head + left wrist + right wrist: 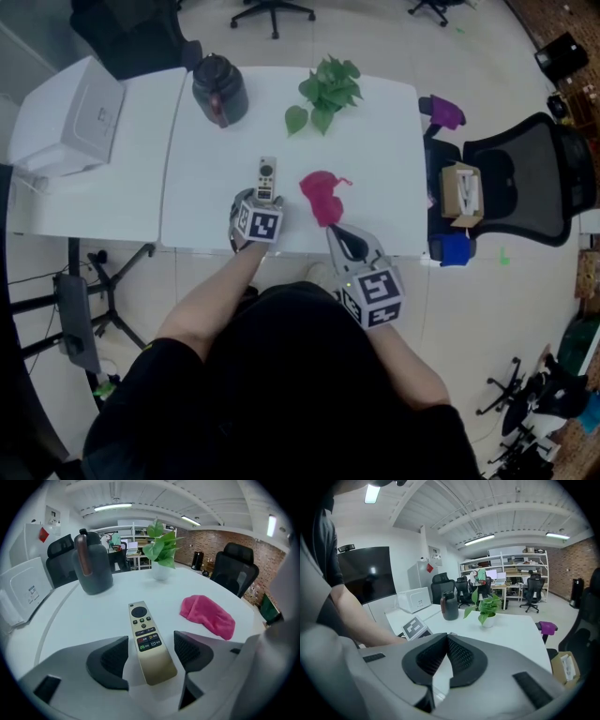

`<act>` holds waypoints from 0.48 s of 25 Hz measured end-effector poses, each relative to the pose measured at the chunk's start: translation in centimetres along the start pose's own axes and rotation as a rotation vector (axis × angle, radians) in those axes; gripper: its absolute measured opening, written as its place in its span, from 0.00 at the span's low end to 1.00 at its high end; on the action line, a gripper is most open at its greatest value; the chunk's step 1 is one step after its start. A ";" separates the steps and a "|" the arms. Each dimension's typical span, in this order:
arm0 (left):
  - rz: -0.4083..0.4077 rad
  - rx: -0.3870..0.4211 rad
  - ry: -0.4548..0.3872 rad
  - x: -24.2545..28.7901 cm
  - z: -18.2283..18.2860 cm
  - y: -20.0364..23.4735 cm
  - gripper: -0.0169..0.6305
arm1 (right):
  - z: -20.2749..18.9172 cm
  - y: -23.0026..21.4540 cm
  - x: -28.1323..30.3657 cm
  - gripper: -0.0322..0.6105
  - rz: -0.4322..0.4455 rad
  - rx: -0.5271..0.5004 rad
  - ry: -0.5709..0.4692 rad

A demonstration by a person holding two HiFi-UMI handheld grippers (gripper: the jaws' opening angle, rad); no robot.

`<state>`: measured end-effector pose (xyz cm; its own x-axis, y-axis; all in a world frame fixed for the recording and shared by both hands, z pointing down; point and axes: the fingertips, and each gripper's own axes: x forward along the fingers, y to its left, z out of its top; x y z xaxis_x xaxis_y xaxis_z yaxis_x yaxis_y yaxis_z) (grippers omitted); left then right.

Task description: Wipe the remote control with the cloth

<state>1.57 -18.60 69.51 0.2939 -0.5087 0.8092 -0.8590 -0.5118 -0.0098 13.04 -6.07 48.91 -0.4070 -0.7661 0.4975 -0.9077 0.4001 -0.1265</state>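
Remote control [147, 641]: slim, rigid, probably light and slippery. Lies flat near the table's [375, 141] front edge, its near end between the left gripper's [150, 645] wide-apart jaws, untouched. Best pinched across the long sides.
Cloth [208, 615]: pink, soft, crumpled, just beside it.
Right gripper [446, 639]: jaws together, empty.
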 end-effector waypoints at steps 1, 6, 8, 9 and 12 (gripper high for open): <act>0.011 -0.007 0.010 0.2 -0.2 0.2 0.50 | -0.1 -0.1 -0.1 0.06 0.000 0.001 0.002; 0.040 -0.024 0.035 1.1 -1.0 0.8 0.48 | -0.4 -0.4 -0.3 0.06 0.001 0.004 0.004; 0.029 -0.024 0.044 1.3 -1.2 0.6 0.41 | -0.3 -0.4 -0.4 0.06 0.001 0.004 0.003; 0.024 -0.022 0.047 1.3 -1.3 0.5 0.41 | -0.3 -0.4 -0.4 0.06 0.002 0.005 0.003; 0.004 -0.009 0.055 1.1 -1.3 0.4 0.39 | -0.1 -0.1 -0.4 0.06 0.003 0.009 -0.001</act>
<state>1.03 -18.49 71.16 0.2669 -0.4715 0.8405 -0.8639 -0.5036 -0.0082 13.29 -5.78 48.86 -0.4096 -0.7654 0.4964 -0.9074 0.3978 -0.1353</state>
